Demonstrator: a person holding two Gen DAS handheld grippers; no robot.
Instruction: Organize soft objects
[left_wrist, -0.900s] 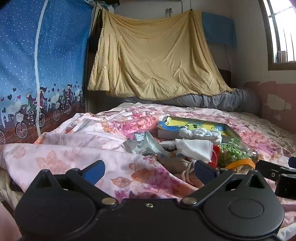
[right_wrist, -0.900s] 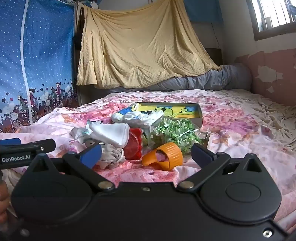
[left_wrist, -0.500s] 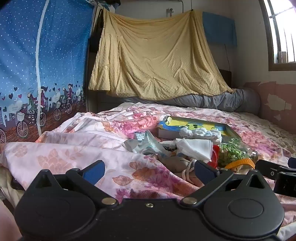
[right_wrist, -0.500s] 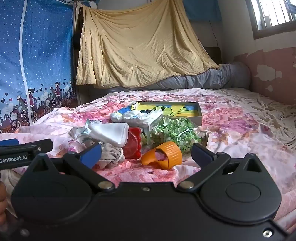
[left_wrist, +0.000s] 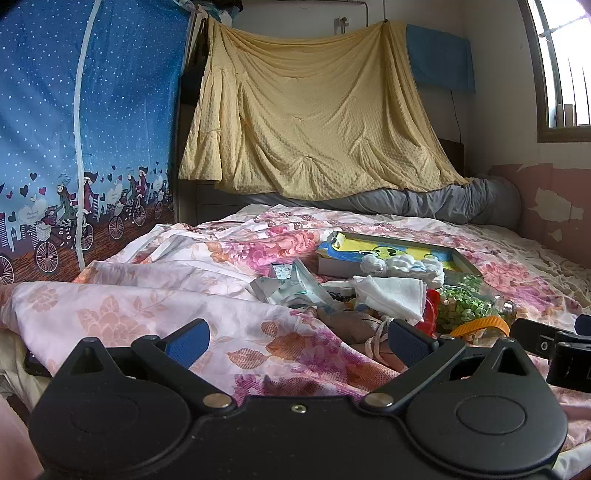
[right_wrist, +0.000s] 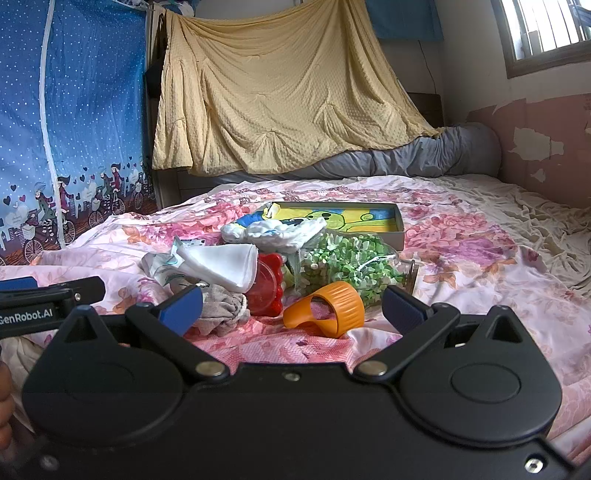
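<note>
A pile of small things lies on the floral bedsheet (right_wrist: 461, 251). In it are a folded white cloth (right_wrist: 225, 264), a white and blue sock bundle (right_wrist: 275, 229), a grey-brown rag (right_wrist: 221, 308), a crumpled plastic wrapper (right_wrist: 162, 264), a red plastic toy (right_wrist: 267, 284), an orange cap (right_wrist: 328, 308) and a clear jar of green bits (right_wrist: 347, 264). My right gripper (right_wrist: 291, 306) is open and empty just short of the orange cap. My left gripper (left_wrist: 299, 338) is open and empty over a sheet fold; the white cloth (left_wrist: 388, 295) lies beyond it.
A shallow box with a yellow cartoon picture (right_wrist: 354, 218) lies behind the pile. A rolled grey quilt (right_wrist: 406, 158) and a hanging yellow blanket (right_wrist: 280, 96) close off the far end. A blue curtain (right_wrist: 74, 110) stands on the left, a pink wall (right_wrist: 546, 147) on the right.
Both grippers have stayed open and nearly still; the views have shifted only slightly. Nothing in the pile has moved.
</note>
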